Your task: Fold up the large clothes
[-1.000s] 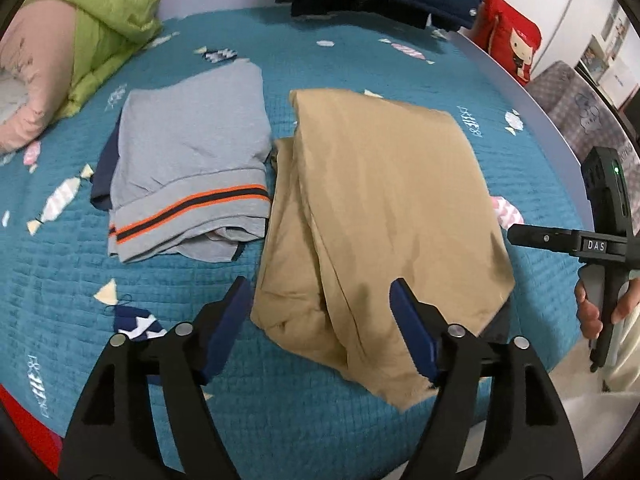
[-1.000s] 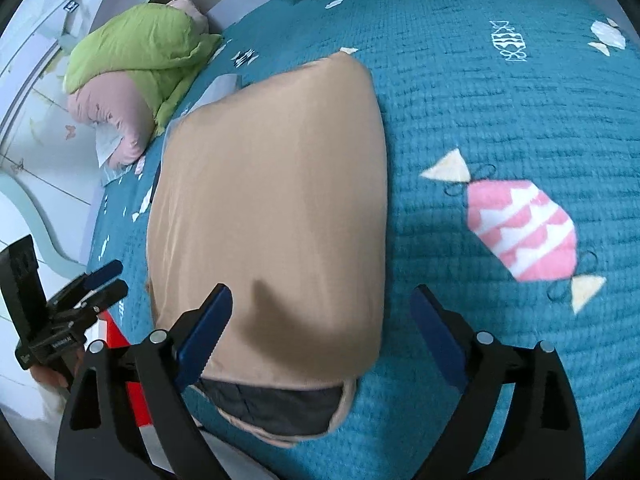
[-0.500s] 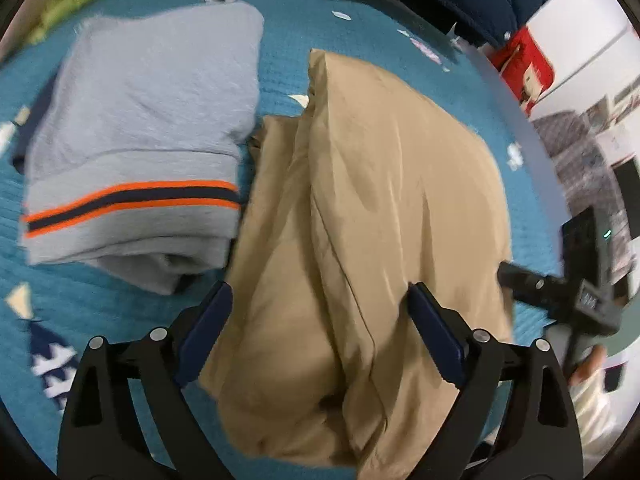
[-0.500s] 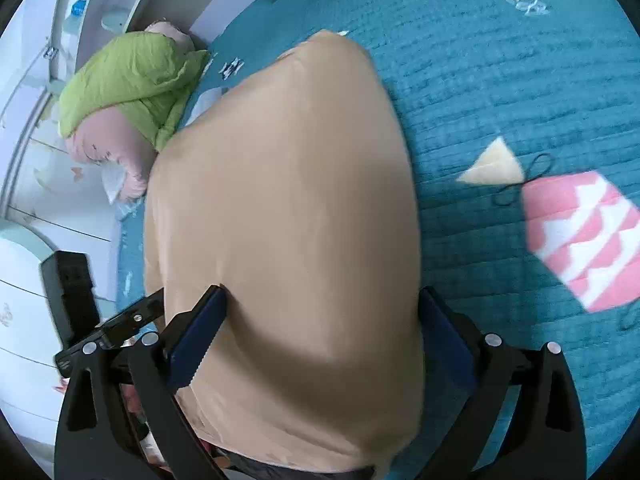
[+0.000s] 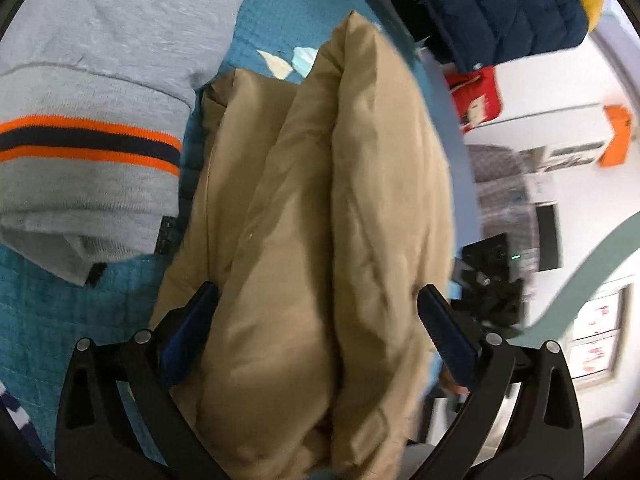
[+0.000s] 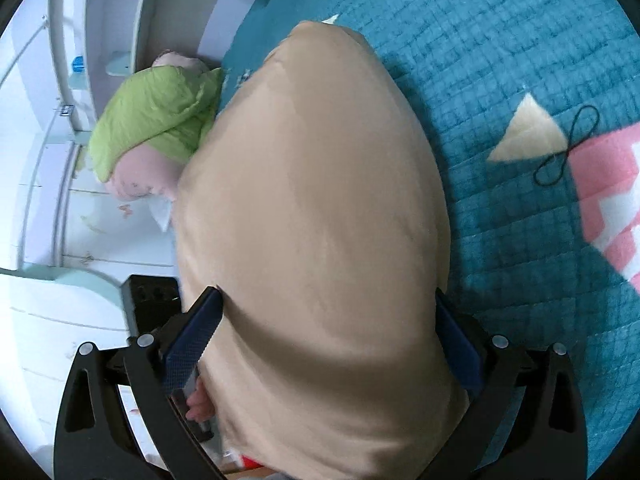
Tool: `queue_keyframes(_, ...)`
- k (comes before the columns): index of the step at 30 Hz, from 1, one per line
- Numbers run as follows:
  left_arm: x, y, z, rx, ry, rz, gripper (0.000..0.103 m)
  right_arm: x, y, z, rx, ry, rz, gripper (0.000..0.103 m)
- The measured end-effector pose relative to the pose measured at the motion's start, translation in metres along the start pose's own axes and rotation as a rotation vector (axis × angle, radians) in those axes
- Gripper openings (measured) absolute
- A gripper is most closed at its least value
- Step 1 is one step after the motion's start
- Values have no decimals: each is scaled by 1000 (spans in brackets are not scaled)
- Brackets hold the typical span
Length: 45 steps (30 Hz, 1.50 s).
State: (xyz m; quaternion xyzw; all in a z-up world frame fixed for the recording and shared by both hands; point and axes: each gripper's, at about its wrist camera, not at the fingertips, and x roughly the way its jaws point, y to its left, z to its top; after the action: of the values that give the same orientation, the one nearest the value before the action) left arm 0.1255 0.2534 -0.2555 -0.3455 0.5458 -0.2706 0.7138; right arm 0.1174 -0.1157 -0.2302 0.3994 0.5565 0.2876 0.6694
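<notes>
The folded tan garment (image 5: 320, 208) lies on the teal bedspread (image 5: 36, 300) and fills the middle of both views; in the right wrist view it (image 6: 316, 216) is smooth on top. My left gripper (image 5: 318, 332) is open, its blue pads straddling the garment's near end. My right gripper (image 6: 326, 332) is also open, its fingers wide on either side of the garment's near edge. Neither jaw pinches the cloth. The garment's near end is hidden under the gripper bodies.
A folded grey sweater with orange and navy stripes (image 5: 88, 120) lies just left of the tan garment. A green and pink quilt (image 6: 156, 120) sits at the bed's head. A dark blue jacket (image 5: 492, 4) hangs beyond the bed. The bedspread (image 6: 520, 60) stretches to the right.
Both grippers have moved forward and down onto the tan garment, which now sits between the open fingers of each. The jaws have stayed wide.
</notes>
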Motion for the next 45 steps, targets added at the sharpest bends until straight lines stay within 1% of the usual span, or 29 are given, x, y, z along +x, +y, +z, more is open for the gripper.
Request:
queue_keyframes(3, -5, 11, 1, -63, 6, -94, 98, -3, -5, -2, -15, 32, 29, 97)
queue_keyframes(6, 3, 18, 3, -62, 34, -103, 98, 5, -10, -2, 12, 29, 33, 97)
queue_keyframes(8, 13, 17, 5, -57, 47, -100, 98, 10, -9, -1, 4, 19, 16, 97)
queue_keyframes(12, 27, 13, 11, -62, 56, -57, 98, 14, -5, 2, 9, 7, -7, 97)
queue_keyframes(14, 29, 9, 12, -59, 47, -36, 98, 15, 0, 2, 8, -18, -21, 97)
queue_keyframes(16, 28, 1, 9, -42, 24, -3, 95, 14, 4, -2, -17, -39, -50, 94)
queue_keyframes(17, 26, -2, 5, -32, 10, 15, 88, 14, 9, -4, -30, -51, -70, 89)
queue_keyframes(18, 24, -4, 3, -27, 2, 23, 80, 14, 12, -6, -35, -63, -85, 86)
queue_keyframes(19, 21, -8, 0, -22, -9, 21, 77, 10, 15, -9, -33, -79, -85, 79)
queue_keyframes(20, 15, -10, -3, -24, -26, 3, 72, 8, 19, -11, -30, -88, -79, 72)
queue_keyframes(23, 4, -12, -12, -49, -53, -45, 70, 2, 31, -14, -46, -103, -78, 60)
queue_keyframes(26, -1, -17, -16, -35, -74, -59, 70, -3, 43, -20, -78, -114, -66, 56)
queue_keyframes(28, -5, -30, -19, -17, -86, -70, 70, -5, 55, -23, -108, -119, -49, 56)
queue_keyframes(30, -10, -37, -23, -7, -100, -81, 70, -6, 65, -25, -118, -120, -17, 56)
queue_keyframes(33, -19, -45, -29, -4, -122, -128, 70, -10, 83, -29, -148, -124, 35, 54)
queue_keyframes(36, -33, -55, -33, 32, -144, -142, 70, -12, 99, -34, -185, -130, 44, 54)
queue_keyframes(40, -41, -71, -30, 58, -166, -159, 70, -11, 122, -37, -228, -141, 61, 54)
queue_keyframes(43, -66, -76, -28, 88, -191, -172, 69, -9, 147, -36, -276, -144, 72, 54)
queue_keyframes(45, -88, -84, -26, 127, -215, -171, 69, -7, 169, -35, -312, -153, 85, 54)
